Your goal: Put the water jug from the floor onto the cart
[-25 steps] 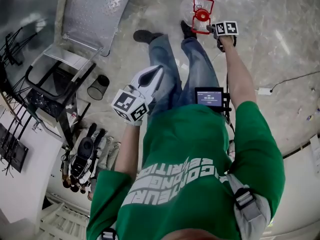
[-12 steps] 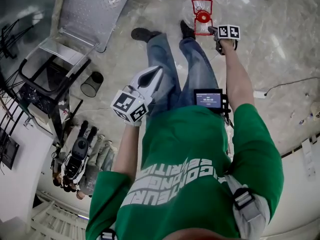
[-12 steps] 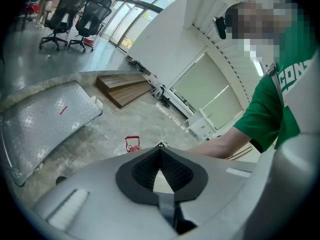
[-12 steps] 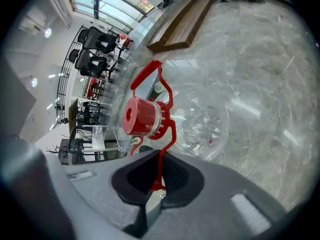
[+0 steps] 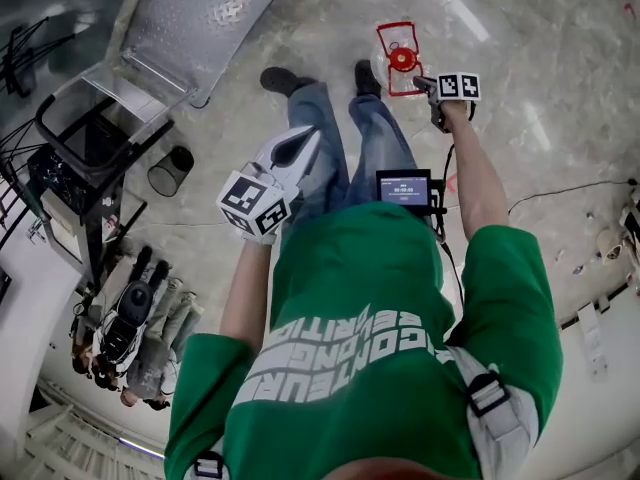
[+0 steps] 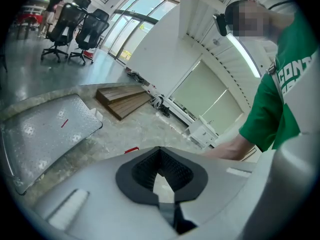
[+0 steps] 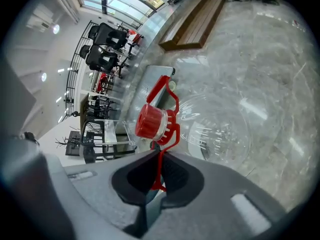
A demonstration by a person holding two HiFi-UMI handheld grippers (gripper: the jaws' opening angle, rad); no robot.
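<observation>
The water jug [image 5: 400, 58] is clear plastic with a red cap [image 7: 150, 121] and a red carrying handle [image 7: 161, 159]. My right gripper [image 5: 426, 82] is shut on that handle, and in the right gripper view [image 7: 159, 176] the thin red bar runs between the pads while the jug's body [image 7: 215, 131] hangs beyond them over the marble floor. My left gripper [image 5: 298, 143] is held in front of the person's legs, shut with nothing in it [image 6: 161, 174]. The cart's flat metal platform [image 5: 200, 18] lies to the upper left, well apart from the jug.
A small black bin [image 5: 168, 171] and a metal rack with equipment [image 5: 80, 138] stand left of the cart. Office chairs [image 5: 130, 313] crowd the lower left. A cable [image 5: 565, 188] runs over the floor at right. A wooden pallet [image 6: 122, 99] lies beyond the cart.
The right gripper has risen with the jug hanging from it by the handle. The left gripper has come up a little, and the person stands straighter.
</observation>
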